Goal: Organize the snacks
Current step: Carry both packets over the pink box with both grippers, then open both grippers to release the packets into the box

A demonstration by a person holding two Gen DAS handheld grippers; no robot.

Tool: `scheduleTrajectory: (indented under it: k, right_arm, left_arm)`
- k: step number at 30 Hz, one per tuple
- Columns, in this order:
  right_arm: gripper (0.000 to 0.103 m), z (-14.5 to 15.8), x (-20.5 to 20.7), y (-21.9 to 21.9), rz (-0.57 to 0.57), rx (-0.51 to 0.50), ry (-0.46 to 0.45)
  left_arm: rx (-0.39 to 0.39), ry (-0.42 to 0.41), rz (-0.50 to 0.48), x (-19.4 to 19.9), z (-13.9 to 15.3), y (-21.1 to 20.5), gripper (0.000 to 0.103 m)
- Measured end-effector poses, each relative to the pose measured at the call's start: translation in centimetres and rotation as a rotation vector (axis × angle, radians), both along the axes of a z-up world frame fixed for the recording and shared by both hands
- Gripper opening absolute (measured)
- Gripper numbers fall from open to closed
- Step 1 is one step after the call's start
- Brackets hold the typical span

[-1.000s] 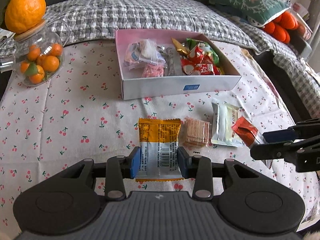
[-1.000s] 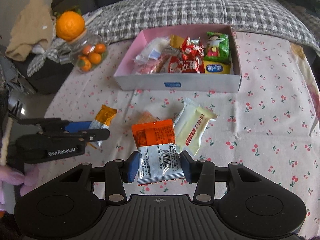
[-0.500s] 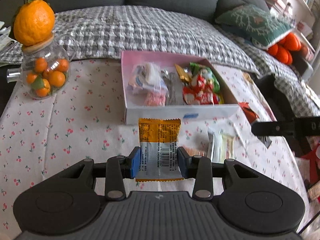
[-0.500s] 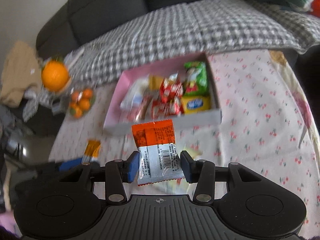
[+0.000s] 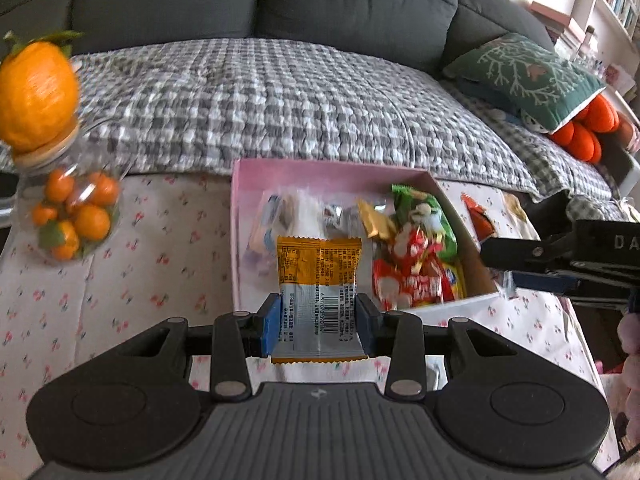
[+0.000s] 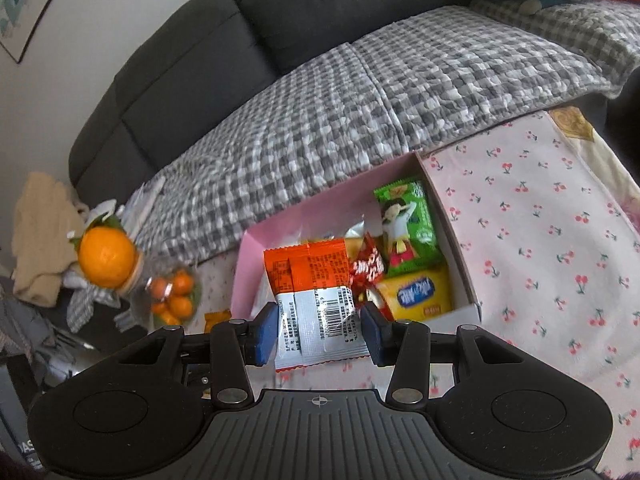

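A yellow-and-silver snack packet (image 5: 318,292) is clenched between the blue pads of the left tongs (image 5: 317,322), its barcode side facing the camera and its yellow end standing up ahead of the pads. Just beyond and below it the pink box (image 5: 256,172) is seen on the cherry-print tabletop (image 5: 160,264), and the packet is held over the box's near wall. Inside the box, ahead and to the right of the left tongs, red wrappers (image 5: 408,276) and a green packet (image 5: 424,212) are piled; clear-wrapped snacks (image 5: 276,216) lie ahead and slightly left (blurred, so no detail can be told). Far to the left a glass jar of small oranges (image 5: 72,220) is topped by a large orange (image 5: 36,92).

An orange-and-silver snack packet (image 6: 314,296) is gripped by the right tongs (image 6: 320,334) in the same way, held above the box's near left part. Ahead and to the right of these tongs a green packet (image 6: 406,228) and a yellow packet (image 6: 416,294) are lying in the box (image 6: 448,216), with red wrappers (image 6: 366,268) just beside the held packet. The right tongs (image 5: 532,258) are also seen from the left wrist, to the right of the box.
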State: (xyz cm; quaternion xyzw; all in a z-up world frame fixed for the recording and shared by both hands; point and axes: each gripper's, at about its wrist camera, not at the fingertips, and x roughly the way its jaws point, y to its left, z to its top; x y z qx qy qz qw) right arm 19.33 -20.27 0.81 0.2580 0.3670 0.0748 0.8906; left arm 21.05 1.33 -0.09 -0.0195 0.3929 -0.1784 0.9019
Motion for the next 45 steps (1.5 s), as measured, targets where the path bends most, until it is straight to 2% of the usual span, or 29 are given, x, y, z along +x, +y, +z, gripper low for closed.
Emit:
scheduleTrajectory:
  k: [7,12,23,28,31,34,36,40,45]
  right_arm:
    - [0.044,-0.9,2.3,-0.2,-0.04,-0.028,-0.025]
    - [0.044,-1.9,3.6,-0.8,-0.068,0.004,-0.025]
    - [0.044,-3.0,5.0,-0.8,-0.074,0.004,-0.029]
    - [0.047,-3.4,5.2,-0.8,-0.075,0.007,-0.018]
    - [0.049,-3.4,5.3,-0.8,-0.07,0.009,-0.01]
    - [0.062,-3.2,5.2,-0.9,-0.082,0.015,-0.014]
    - [0.069,-3.0,5.0,-1.0,-0.088,0.015,-0.018]
    - [0.069,-2.8,4.7,-1.1,-0.09,0.01,-0.019]
    - [0.074,-2.1,4.0,-1.1,-0.088,-0.009,-0.03]
  left_arm:
    - [0.009,-0.01,-0.023,1.8,-0.5,-2.1,0.036]
    - [0.01,-0.025,-0.031,3.0,-1.1,-3.2,0.036]
    - [-0.041,-0.017,0.018,5.6,-2.7,-3.3,0.036]
    - [-0.038,-0.037,0.022,6.1,-2.8,-3.4,0.036]
    - [-0.047,-0.029,0.022,6.2,-2.8,-3.4,0.04]
    - [-0.057,-0.028,0.028,6.1,-2.7,-3.1,0.055]
    - [-0.056,-0.03,0.028,5.9,-2.6,-3.1,0.059]
    - [-0.044,-0.038,0.02,5.4,-2.4,-3.0,0.068]
    - [-0.047,-0.04,0.017,4.7,-2.0,-2.6,0.074]
